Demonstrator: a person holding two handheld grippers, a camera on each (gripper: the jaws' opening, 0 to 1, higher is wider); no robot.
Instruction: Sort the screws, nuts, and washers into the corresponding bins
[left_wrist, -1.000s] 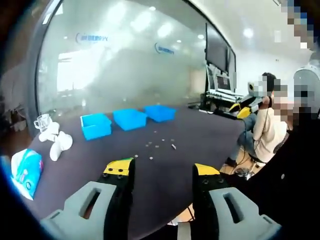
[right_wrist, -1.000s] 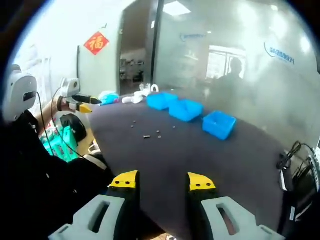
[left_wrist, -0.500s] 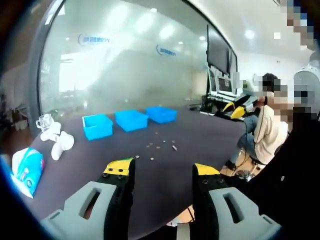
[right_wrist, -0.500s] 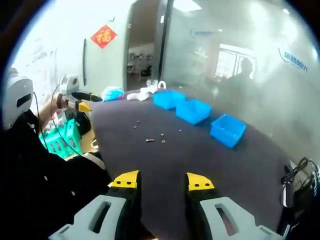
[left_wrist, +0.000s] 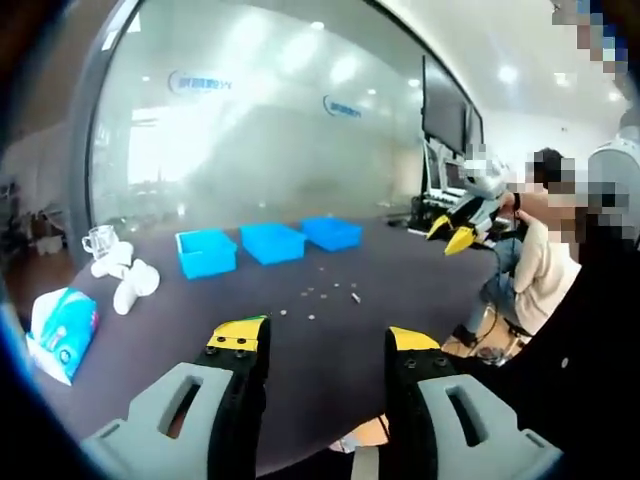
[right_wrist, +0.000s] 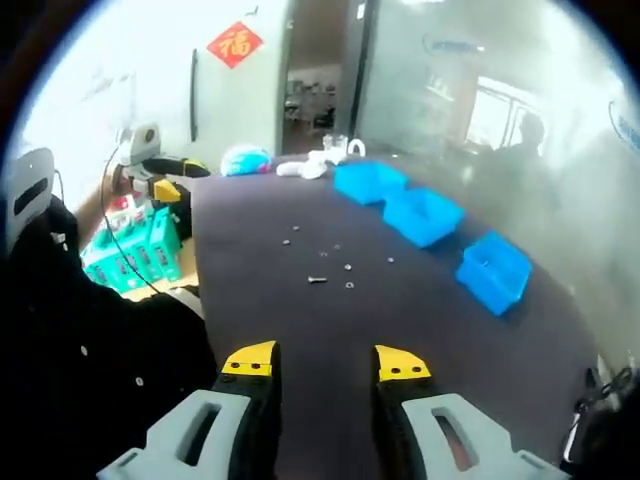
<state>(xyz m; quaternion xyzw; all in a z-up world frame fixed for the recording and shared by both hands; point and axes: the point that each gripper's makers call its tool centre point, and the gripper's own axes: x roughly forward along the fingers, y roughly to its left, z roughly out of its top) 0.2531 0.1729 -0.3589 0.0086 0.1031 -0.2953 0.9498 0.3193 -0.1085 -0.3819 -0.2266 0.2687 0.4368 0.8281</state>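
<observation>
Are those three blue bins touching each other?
Apart. The right gripper view shows dark table between the blue bins: near, middle, far.

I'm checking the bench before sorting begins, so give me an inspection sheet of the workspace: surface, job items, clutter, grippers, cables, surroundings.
Surface: dark table, mostly bare.
Job's things: three blue bins in a row, open tops; contents cannot be told. Small fasteners lie scattered loose on the table, apart from the bins; too small to tell the kinds.
Clutter: tissue pack, white cups and a clear mug at the table's end.
Grippers: left gripper open, holding nothing, above the near edge; right gripper open, holding nothing.
Cables: one thin cable hangs beside the table.
Surroundings: frosted glass wall, monitors, a seated person, green crate.
</observation>
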